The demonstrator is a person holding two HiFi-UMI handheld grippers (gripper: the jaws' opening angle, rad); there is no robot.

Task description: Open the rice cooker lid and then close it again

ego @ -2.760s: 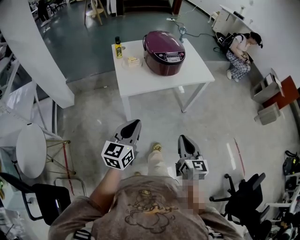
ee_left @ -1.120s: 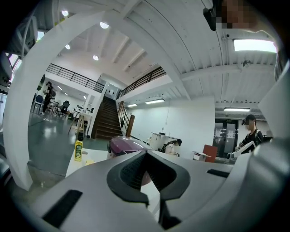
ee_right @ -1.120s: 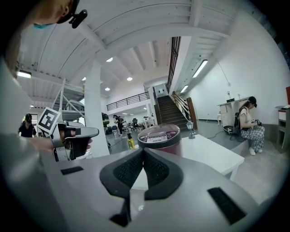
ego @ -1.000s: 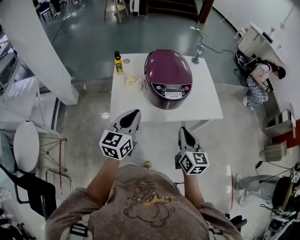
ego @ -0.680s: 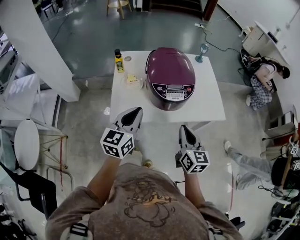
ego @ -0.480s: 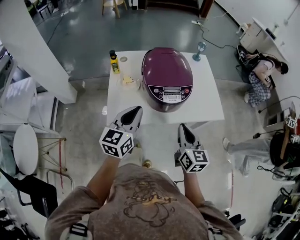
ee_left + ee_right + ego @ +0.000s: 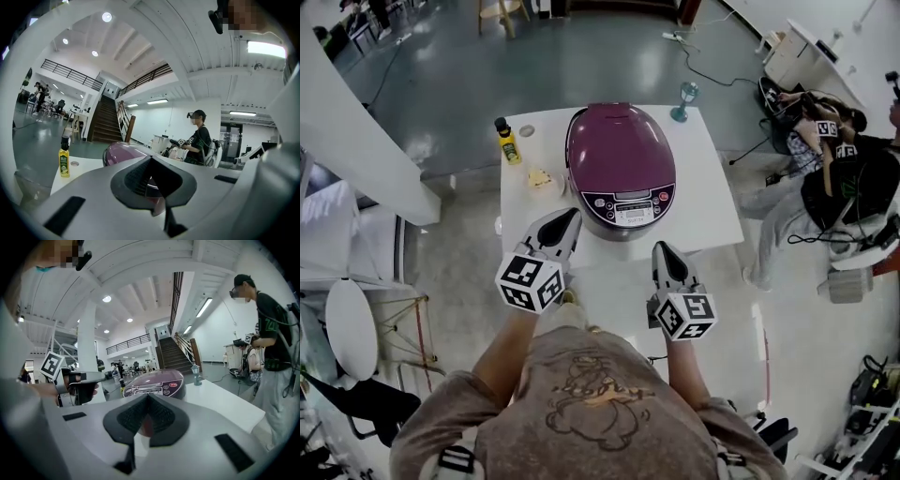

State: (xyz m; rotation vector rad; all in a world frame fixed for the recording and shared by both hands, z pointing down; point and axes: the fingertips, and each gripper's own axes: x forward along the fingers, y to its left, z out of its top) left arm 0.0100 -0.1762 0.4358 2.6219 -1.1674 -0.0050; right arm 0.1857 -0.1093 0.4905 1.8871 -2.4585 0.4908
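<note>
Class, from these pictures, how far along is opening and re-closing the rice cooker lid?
Done: nothing shows; the rice cooker lid sits shut. In hand: the left gripper and right gripper, both shut and empty, point toward it from the table edge, touching nothing. Left: open the lid, then close it.

Head view, lower centre: left gripper point(image 7: 565, 221) and right gripper point(image 7: 665, 253) are held side by side and apart, both pointing toward the frame's top. Each has its jaws closed together with nothing between them. The forearms point(image 7: 508, 361) reach up from the bottom edge.
</note>
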